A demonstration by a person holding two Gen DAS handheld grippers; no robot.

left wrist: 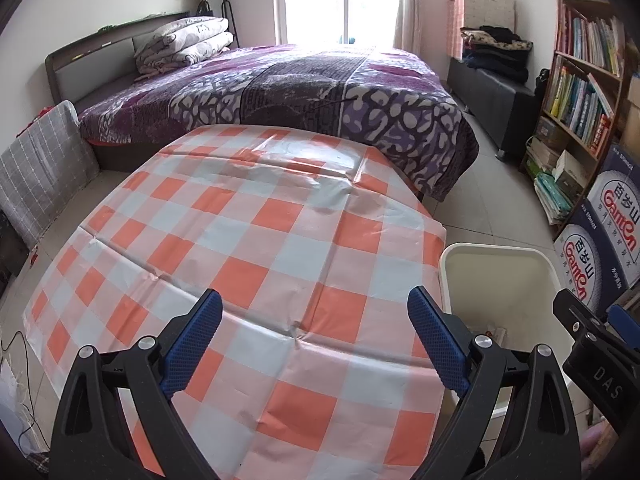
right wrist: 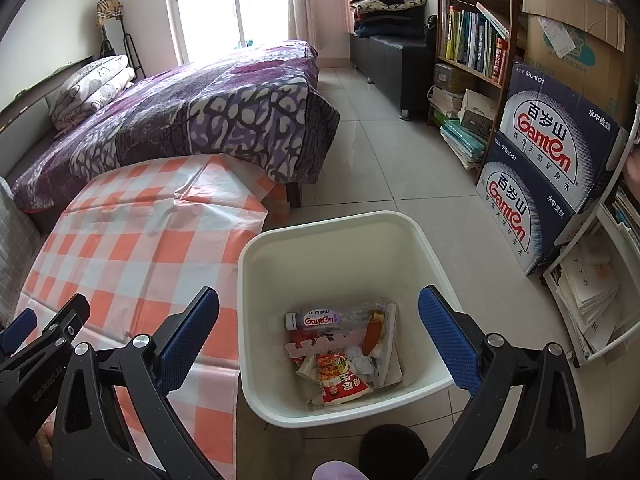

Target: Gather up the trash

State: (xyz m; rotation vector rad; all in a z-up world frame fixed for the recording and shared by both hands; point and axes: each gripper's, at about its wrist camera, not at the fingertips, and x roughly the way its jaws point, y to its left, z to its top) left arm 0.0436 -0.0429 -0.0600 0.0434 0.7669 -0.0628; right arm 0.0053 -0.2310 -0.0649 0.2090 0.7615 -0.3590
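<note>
A white trash bin (right wrist: 256, 280) stands on the floor at the right edge of the table; it also shows in the left wrist view (left wrist: 452, 256). Inside lie a clear Ganten bottle (right wrist: 320, 317), a red snack packet (right wrist: 340, 380), pink wrappers (right wrist: 316, 346) and crumpled paper (right wrist: 364, 360). My right gripper (right wrist: 320, 308) is open and empty above the bin. My left gripper (left wrist: 316, 312) is open and empty above the orange-and-white checked tablecloth (left wrist: 248, 240), which shows no trash on it.
A bed with a purple patterned cover (left wrist: 320, 88) lies beyond the table. A bookshelf (right wrist: 472, 28) and stacked Ganten boxes (right wrist: 552, 168) line the right wall. A white rack with papers (right wrist: 592, 288) stands right of the bin. Tiled floor (right wrist: 400, 168) surrounds it.
</note>
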